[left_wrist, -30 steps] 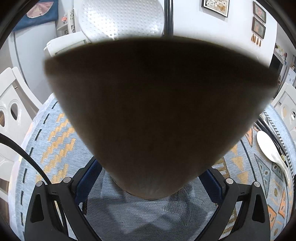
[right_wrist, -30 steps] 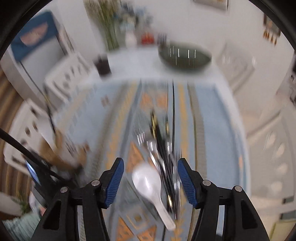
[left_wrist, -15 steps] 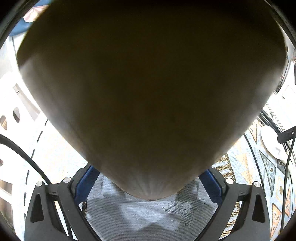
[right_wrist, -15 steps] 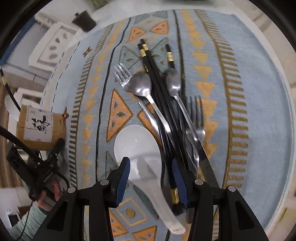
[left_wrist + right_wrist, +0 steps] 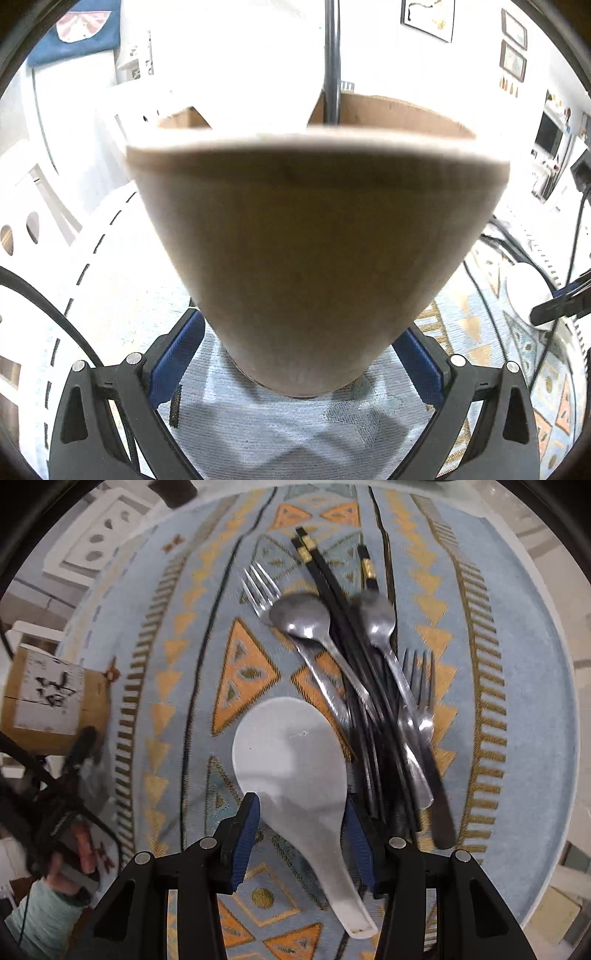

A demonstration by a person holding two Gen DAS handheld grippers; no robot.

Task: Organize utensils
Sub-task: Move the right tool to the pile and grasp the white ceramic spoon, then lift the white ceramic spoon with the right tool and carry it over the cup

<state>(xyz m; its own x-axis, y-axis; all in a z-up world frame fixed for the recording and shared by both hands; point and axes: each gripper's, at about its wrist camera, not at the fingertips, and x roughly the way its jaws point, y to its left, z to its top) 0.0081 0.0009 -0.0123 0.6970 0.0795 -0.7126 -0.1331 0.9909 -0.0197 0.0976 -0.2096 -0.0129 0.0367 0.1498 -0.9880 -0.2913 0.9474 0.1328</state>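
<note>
My left gripper (image 5: 301, 325) has a brown cylindrical holder (image 5: 314, 240) between its blue pads. Its jaws are closing on the holder's base, which stands on the cloth. The right wrist view shows this holder (image 5: 48, 698) with a white label at far left, and the left gripper (image 5: 83, 746) against it. A white ceramic spoon (image 5: 291, 760) lies flat on the patterned mat (image 5: 517, 701). My right gripper (image 5: 301, 808) points straight down, its pads close beside the spoon's narrowing bowl. In the left wrist view the white spoon (image 5: 528, 291) lies at far right.
Right of the white spoon lies a pile: two metal spoons (image 5: 299, 616), forks (image 5: 417, 672) and black chopsticks (image 5: 332, 590). A white chair (image 5: 99, 535) stands beyond the mat. A person's mint sleeve (image 5: 40, 904) is at lower left. The table's pale edge (image 5: 569, 856) runs along the right.
The right gripper tipped downward and sank onto the white spoon, its jaws narrowing around it. In the left view the holder leaned toward the camera, then back, so its rim shows.
</note>
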